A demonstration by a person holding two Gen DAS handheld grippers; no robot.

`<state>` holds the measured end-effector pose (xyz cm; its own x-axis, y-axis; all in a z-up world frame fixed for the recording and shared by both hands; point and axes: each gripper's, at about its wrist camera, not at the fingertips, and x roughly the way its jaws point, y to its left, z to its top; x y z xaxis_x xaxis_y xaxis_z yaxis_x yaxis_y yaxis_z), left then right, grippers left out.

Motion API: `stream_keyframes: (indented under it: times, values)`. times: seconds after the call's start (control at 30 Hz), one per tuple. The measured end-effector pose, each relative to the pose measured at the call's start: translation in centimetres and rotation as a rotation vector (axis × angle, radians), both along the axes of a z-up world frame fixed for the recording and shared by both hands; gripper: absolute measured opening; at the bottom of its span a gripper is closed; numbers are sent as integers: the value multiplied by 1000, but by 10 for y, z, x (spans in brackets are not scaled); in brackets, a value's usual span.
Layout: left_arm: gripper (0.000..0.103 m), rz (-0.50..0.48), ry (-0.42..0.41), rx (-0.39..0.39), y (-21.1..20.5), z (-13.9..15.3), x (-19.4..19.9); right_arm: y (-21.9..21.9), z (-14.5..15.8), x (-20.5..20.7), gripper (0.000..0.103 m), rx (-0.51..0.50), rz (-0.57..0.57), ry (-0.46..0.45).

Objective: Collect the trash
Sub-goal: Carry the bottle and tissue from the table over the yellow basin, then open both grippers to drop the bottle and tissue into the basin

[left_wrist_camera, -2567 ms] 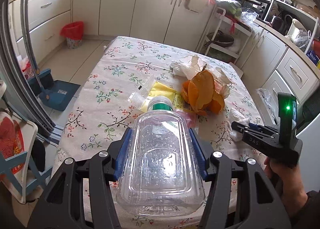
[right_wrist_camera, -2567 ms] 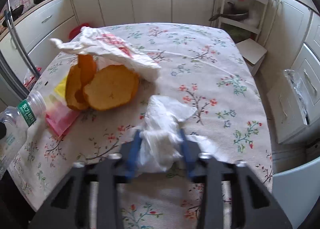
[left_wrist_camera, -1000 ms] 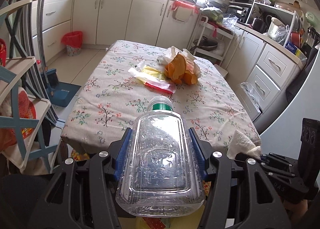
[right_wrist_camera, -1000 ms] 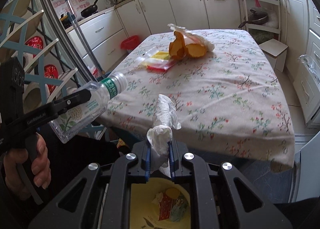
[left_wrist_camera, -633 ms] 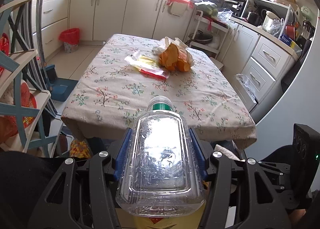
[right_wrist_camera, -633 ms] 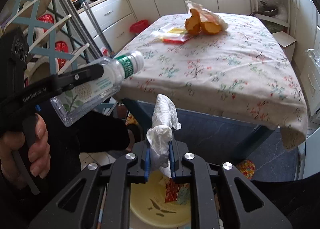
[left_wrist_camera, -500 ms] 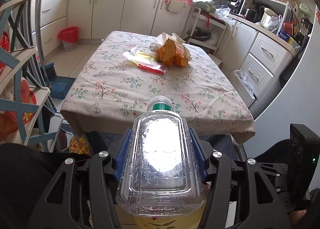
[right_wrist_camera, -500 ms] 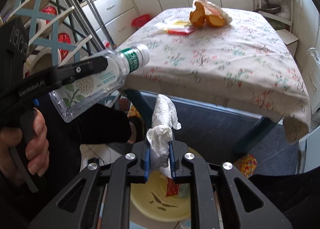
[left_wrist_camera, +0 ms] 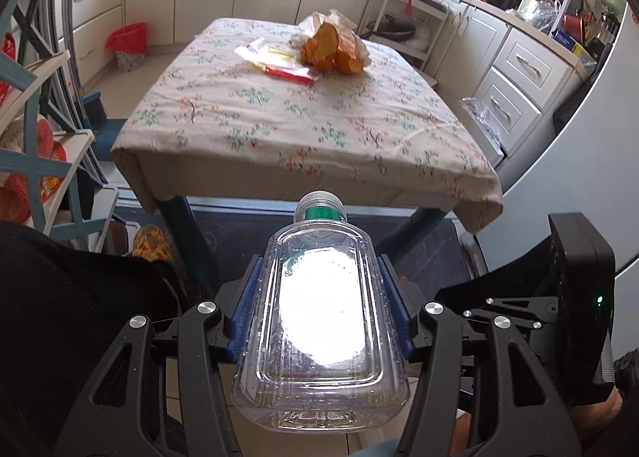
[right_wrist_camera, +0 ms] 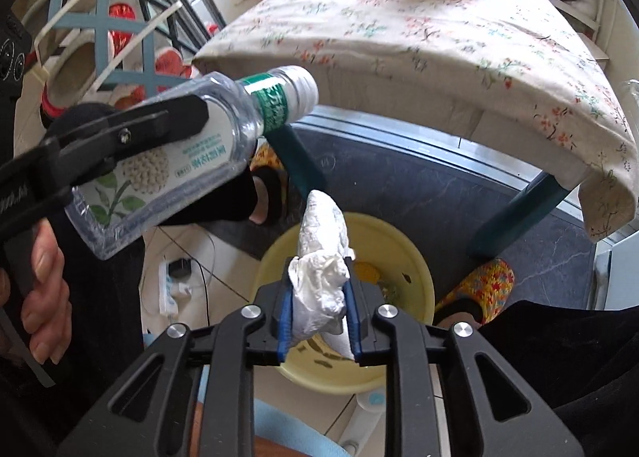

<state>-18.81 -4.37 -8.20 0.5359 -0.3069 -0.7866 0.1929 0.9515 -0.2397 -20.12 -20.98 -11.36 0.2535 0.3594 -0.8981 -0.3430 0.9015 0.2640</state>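
Observation:
A clear plastic bottle (left_wrist_camera: 319, 317) with a green neck band lies between the blue pads of my left gripper (left_wrist_camera: 319, 265), which is shut on it. From the right wrist view the bottle (right_wrist_camera: 191, 161) hangs at the left, above the floor. My right gripper (right_wrist_camera: 318, 289) holds a crumpled white tissue (right_wrist_camera: 321, 253) upright between its pads; its jaws are opening and the tissue still fills the gap. Directly below stands a yellow bin (right_wrist_camera: 415, 257) with scraps inside. Orange peels (left_wrist_camera: 331, 46) and a plastic wrapper (left_wrist_camera: 279, 66) lie on the far part of the table (left_wrist_camera: 279, 109).
The floral-clothed table (right_wrist_camera: 399, 38) overhangs the bin's far side, its blue leg (right_wrist_camera: 515, 213) close by. A person's dark-clad legs flank the bin. A power strip (right_wrist_camera: 171, 285) lies on the tiles. A shoe rack (left_wrist_camera: 32, 97) stands left; a red bin (left_wrist_camera: 129, 44) is far back.
Both grippers have drawn back from the table and tilted down towards the floor. The yellow bin has come fully into view under the tissue. The right jaws have widened around the tissue.

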Motion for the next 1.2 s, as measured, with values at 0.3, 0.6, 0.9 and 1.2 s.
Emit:
stream_keyframes:
  times: [0.3,0.6,0.9,1.2]
  values:
    - [53,-72,134,48,-17,-27,-15,16,-7,-9,64,-133,57,47]
    - [53,-72,231,74,-15,-44,-15,7,-9,-14,75,-179,31,54]
    - [54,-92,248,80,-18,-46,-15,3,-7,-11,75,-158,-5,58]
    - [61,-30,122,61,-5,-21,-5,-7,2,-7,77,-84,-59,30]
